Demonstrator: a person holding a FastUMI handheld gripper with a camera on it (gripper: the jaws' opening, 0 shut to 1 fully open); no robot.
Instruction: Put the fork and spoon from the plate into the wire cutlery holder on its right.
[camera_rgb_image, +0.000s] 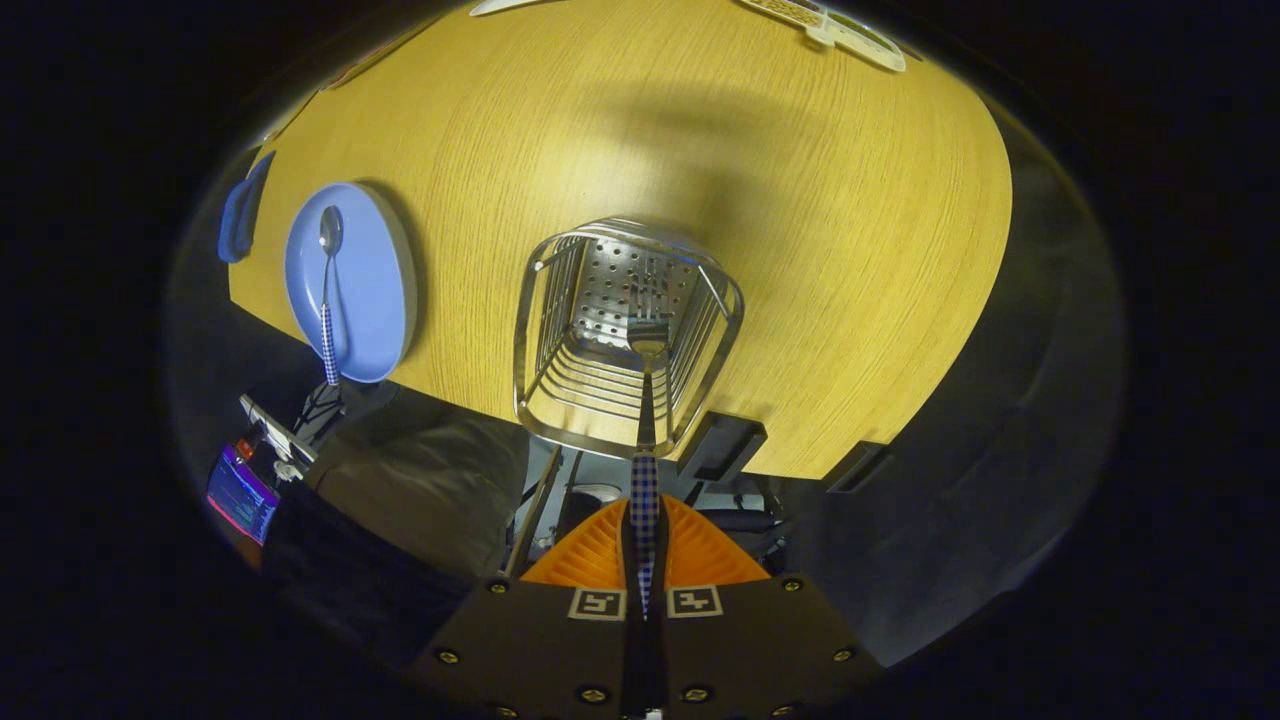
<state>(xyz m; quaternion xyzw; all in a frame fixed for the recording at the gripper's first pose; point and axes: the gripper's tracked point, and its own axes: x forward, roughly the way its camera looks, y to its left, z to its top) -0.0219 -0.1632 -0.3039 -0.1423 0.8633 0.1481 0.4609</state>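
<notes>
My gripper (645, 545) is shut on the checkered handle of the fork (646, 400). The fork points ahead with its tines hanging over the open mouth of the wire cutlery holder (560, 300), which stands on the wooden table just beyond my fingers. I look down into the holder and see its perforated floor. Left of the holder sits the blue plate (375, 285). The spoon (327, 290) lies on the plate, bowl at the far end and checkered handle sticking out over the plate's near rim.
The wooden table (800, 200) has its near edge just under the holder. A blue object (240, 215) lies beyond the plate at the table's edge. White plastic items (840, 30) lie at the table's far side. A lit screen (240, 495) sits below the table.
</notes>
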